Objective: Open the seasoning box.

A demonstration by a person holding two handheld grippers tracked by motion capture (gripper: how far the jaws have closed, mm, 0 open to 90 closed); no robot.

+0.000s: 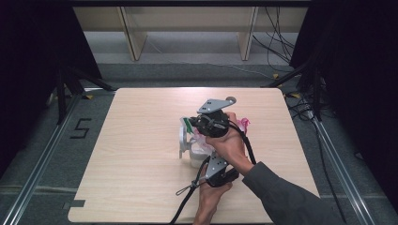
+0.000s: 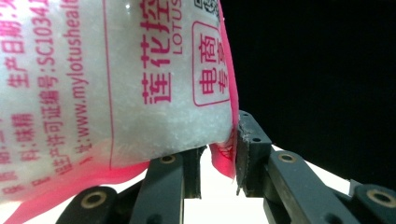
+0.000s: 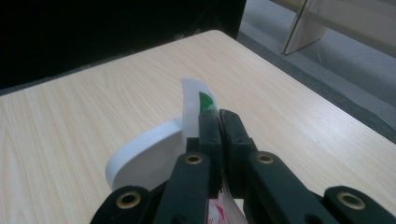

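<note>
The left gripper (image 2: 218, 161) pinches the pink edge of a bag (image 2: 116, 84) of white granules, held above a white container (image 3: 140, 161) mid-surface. The right gripper (image 3: 219, 122) is clenched on the bag's green-marked corner (image 3: 205, 101). The wooden surface (image 1: 141, 140) stands on grey floor (image 1: 42, 136), with cables (image 1: 277, 42) behind.

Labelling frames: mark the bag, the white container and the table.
bag (image 2: 93, 93), left gripper view, on its printed clear face.
white container (image 3: 140, 161), right gripper view, on its round white rim.
table (image 1: 136, 140), high view, on bare wood left of the hands.
</note>
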